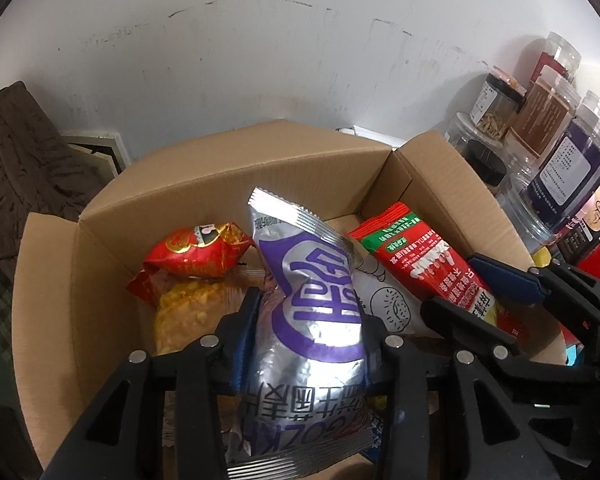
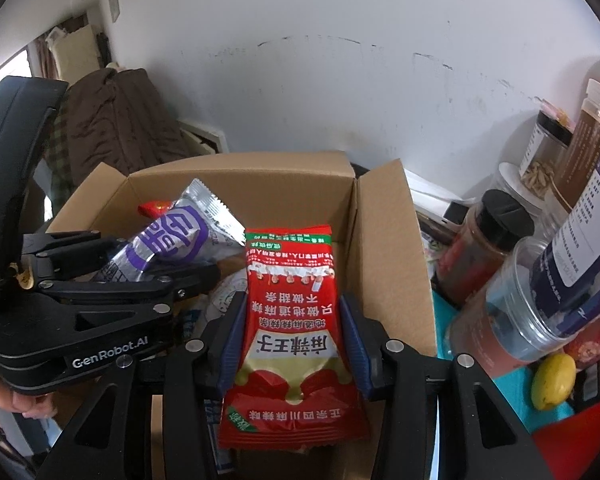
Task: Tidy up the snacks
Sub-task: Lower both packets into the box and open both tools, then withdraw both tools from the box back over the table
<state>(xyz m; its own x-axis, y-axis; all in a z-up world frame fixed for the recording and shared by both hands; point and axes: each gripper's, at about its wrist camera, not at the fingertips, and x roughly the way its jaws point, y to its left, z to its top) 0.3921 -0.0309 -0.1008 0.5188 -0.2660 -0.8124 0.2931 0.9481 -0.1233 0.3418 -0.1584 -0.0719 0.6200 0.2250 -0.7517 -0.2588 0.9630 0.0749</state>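
A: What's the biggest thing I'm looking at?

B: The cardboard box (image 1: 236, 176), flaps open, sitting against a scuffed white wall (image 1: 260, 60). I'll place everything else from it. A brown garment (image 1: 16, 168) is heaped to the box's left, and a cluster of clear plastic jars (image 1: 556, 136) stands just off its right flap.

A: And my two tools?

B: My left gripper (image 1: 308, 344) is over the box's near edge, pointing down into it, its jaws pressed on a silver and purple snack bag (image 1: 312, 308) that stands tilted above the box's contents. My right gripper (image 2: 292, 336) is over the box's right half, its blue pads (image 2: 230, 344) clamped on both sides of a red snack bag (image 2: 292, 320) that hangs lengthwise over the interior.

A: What already lies inside?

B: In the box's left back corner, a red and gold packet (image 1: 196, 252) rests on a clear pack of yellow snacks (image 1: 188, 312). A white pack with drawn faces (image 1: 388, 304) lies on the box floor between my two bags.

A: Anything small outside?

B: A yellow lemon-like thing (image 2: 552, 380) sits right of the box on a teal surface (image 2: 512, 408), below the jars.
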